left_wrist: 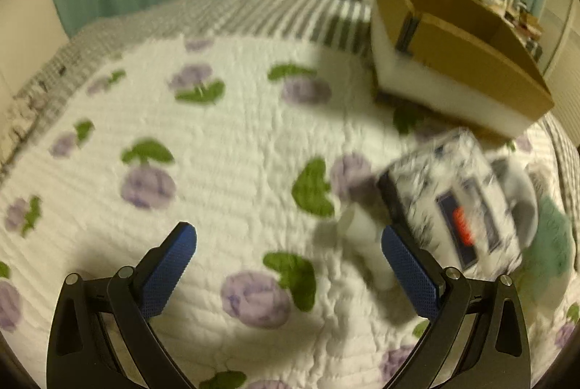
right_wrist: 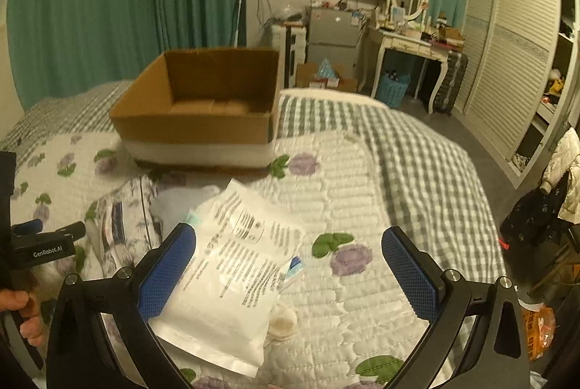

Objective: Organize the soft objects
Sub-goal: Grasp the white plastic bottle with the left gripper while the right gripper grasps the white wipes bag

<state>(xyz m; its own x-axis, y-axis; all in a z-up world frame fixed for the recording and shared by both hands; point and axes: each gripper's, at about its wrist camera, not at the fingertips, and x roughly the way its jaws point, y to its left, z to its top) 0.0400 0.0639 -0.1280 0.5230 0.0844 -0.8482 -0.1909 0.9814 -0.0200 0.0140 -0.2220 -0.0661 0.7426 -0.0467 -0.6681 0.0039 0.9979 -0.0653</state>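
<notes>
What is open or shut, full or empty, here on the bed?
cardboard box: open on top, looks empty.
white packet: lying flat on the quilt, sealed as far as shows.
patterned pack: lying on the quilt beside it.
left gripper: open, holding nothing.
right gripper: open, holding nothing.

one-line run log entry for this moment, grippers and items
left hand-held gripper: open, empty | right hand-held gripper: open, over white pouch | cardboard box: looks empty | tissue pack: on bed

a home bedroom: quilted bed (right_wrist: 348, 171), dressing table (right_wrist: 409, 42), louvred wardrobe (right_wrist: 507, 70), teal curtains (right_wrist: 108, 1).
</notes>
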